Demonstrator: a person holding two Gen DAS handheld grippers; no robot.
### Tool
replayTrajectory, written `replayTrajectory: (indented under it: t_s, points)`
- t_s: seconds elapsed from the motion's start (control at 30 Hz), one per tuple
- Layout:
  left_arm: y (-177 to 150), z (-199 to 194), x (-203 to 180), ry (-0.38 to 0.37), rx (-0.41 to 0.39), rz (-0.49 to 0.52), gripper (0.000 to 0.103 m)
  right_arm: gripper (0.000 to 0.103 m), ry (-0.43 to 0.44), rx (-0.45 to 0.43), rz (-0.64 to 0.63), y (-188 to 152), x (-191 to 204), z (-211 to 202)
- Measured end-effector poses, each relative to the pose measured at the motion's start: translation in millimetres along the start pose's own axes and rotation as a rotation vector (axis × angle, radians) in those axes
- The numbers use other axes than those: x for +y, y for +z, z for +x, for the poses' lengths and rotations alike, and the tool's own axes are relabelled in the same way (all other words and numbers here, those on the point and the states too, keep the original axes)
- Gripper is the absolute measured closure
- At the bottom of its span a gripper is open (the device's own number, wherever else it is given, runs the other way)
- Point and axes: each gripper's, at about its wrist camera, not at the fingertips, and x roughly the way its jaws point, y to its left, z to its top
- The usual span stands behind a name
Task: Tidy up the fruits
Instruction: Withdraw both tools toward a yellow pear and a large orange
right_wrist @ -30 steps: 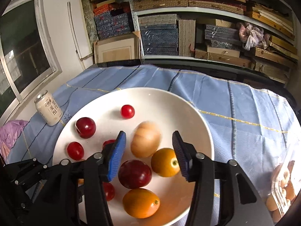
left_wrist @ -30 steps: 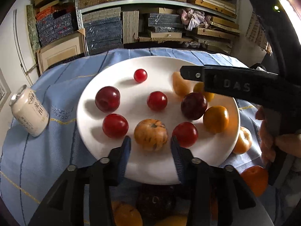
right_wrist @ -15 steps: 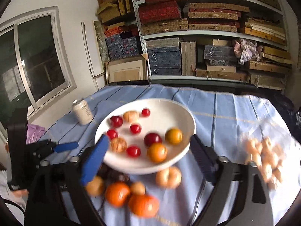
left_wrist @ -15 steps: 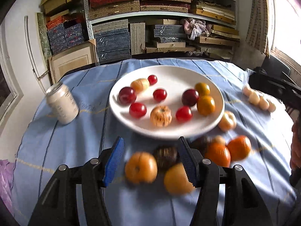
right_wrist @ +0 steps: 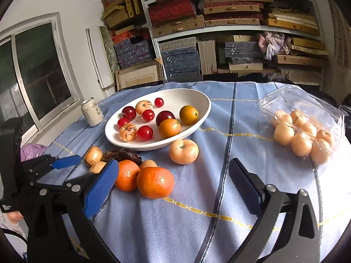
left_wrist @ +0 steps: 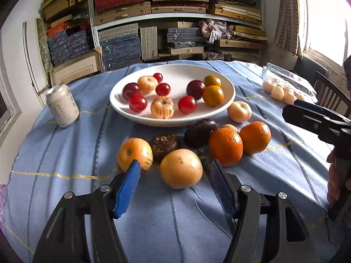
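A white plate (left_wrist: 122, 109) (right_wrist: 204, 105) on the blue tablecloth holds several red, dark and orange fruits. Loose fruit lies in front of it: two oranges (left_wrist: 226, 146) (right_wrist: 155, 182), dark fruits (left_wrist: 199, 131), pale round fruits (left_wrist: 181, 168) and one pale fruit (right_wrist: 183, 151) beside the plate. My left gripper (left_wrist: 175, 175) is open and empty, its jaws on either side of the nearest pale fruit without touching it. My right gripper (right_wrist: 173, 179) is open and empty, low over the cloth just right of the oranges; it also shows in the left wrist view (left_wrist: 316, 118).
A white drink can (left_wrist: 62, 105) (right_wrist: 92, 111) stands left of the plate. A clear plastic box of pale fruits (right_wrist: 307, 129) (left_wrist: 283, 87) lies at the right. Shelves of boxes stand behind the table. A chair (left_wrist: 329, 92) is at the far right.
Both grippers have pulled back from over the plate toward the near edge of the table and lowered. The loose fruit in front of the plate now lies at their jaws.
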Motion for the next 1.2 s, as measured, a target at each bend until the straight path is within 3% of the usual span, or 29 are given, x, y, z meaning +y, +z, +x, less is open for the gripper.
replayTrajectory:
  t_s: [0.5, 0.7, 0.97, 1.07, 1.13, 1.2]
  points:
    - [-6, 22, 9, -0.049, 0.085, -0.057, 0.036, 0.005, -0.007, 0.102, -0.036, -2, 6, 20]
    - [-6, 27, 4, -0.050, 0.109, -0.039, 0.055, 0.005, -0.016, 0.131, -0.079, -4, 15, 27]
    - [-6, 29, 5, -0.057, 0.117, -0.047, 0.056, 0.006, -0.037, 0.192, -0.108, -5, 22, 44]
    - [-7, 28, 4, -0.059, 0.117, -0.049, 0.056, 0.012, -0.038, 0.202, -0.115, -4, 23, 48]
    - [-7, 28, 4, -0.060, 0.117, -0.047, 0.056, 0.025, -0.037, 0.218, -0.111, -4, 23, 52]
    - [-7, 28, 4, -0.060, 0.117, -0.044, 0.056, 0.031, -0.033, 0.236, -0.103, -4, 22, 57]
